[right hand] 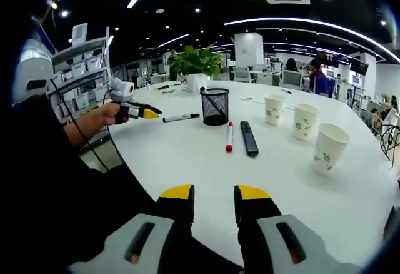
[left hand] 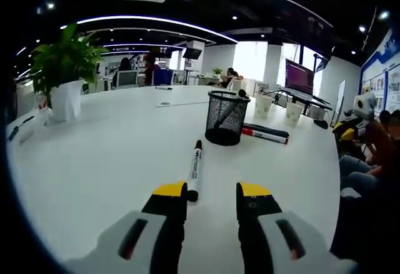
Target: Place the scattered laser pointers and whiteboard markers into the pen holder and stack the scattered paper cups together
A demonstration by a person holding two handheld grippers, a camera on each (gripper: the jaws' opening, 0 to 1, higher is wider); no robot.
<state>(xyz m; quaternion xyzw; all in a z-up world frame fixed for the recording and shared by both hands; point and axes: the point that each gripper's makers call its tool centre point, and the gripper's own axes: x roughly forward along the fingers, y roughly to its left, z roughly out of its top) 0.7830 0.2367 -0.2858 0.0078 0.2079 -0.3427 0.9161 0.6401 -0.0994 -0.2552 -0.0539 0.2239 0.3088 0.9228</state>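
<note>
Left gripper [left hand: 211,194] is held low over the white table [left hand: 94,161], jaws parted and empty — a black-capped whiteboard marker [left hand: 194,169] lies just beyond its left jaw. Mesh pen holder [left hand: 226,118] stands farther off, apparently empty. Red marker [right hand: 229,137] and black laser pointer [right hand: 249,138] lie side by side near the holder. Three paper cups [right hand: 305,121] stand apart, unstacked. Right gripper [right hand: 214,197] — jaws parted, nothing held.
</note>
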